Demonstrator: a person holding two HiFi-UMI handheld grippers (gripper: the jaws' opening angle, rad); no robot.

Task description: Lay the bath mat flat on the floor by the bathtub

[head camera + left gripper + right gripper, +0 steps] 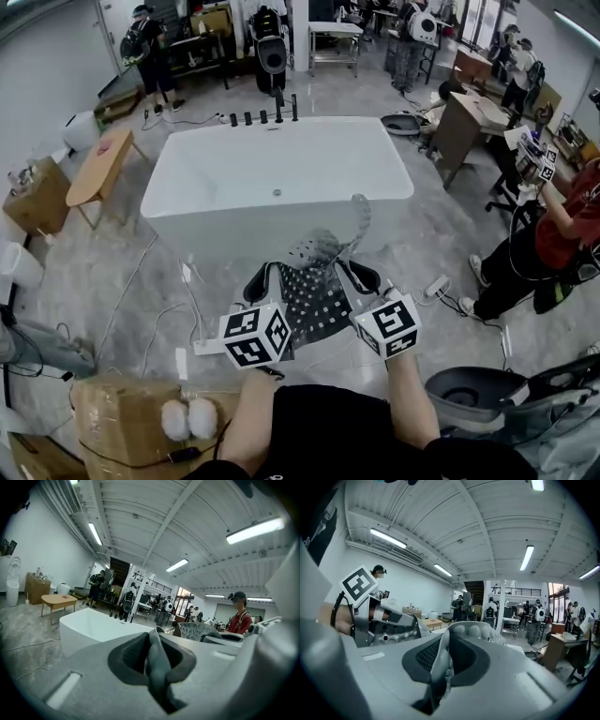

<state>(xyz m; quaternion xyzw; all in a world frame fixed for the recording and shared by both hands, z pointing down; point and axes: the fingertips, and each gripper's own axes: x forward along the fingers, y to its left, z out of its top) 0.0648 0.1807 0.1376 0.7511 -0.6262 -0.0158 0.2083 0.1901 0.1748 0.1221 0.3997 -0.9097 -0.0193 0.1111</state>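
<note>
At the lower left of the head view a cardboard box [117, 412] sits on the grey floor [103, 272]. A low wooden table [98, 167] stands at the upper left. White cables and a power strip [208, 346] lie on the floor, just left of the grippers.

The white bathtub [234, 187] fills the upper middle of the frame, with dark taps along its far rim. Below it, at centre, the person holds both grippers side by side, and the dark dotted bath mat [314, 295] is stretched between them in front of the tub's near wall.

The left gripper [261, 281] has its jaws pressed together on the mat's left edge. In the left gripper view a grey fold of mat [157, 665] is pinched between the pads, and the tub [93, 627] lies beyond it.

The mat's far part is paler and curls upward against the tub's near wall. Whether any of the mat touches the floor cannot be told.

The right gripper [364, 277] clamps the mat's right edge. In the right gripper view the jaws are closed on a thin fold, with the mat's knobbed surface [478, 631] arching just above them.

At the right edge of the head view stands a person in a red top [567, 225].
</note>
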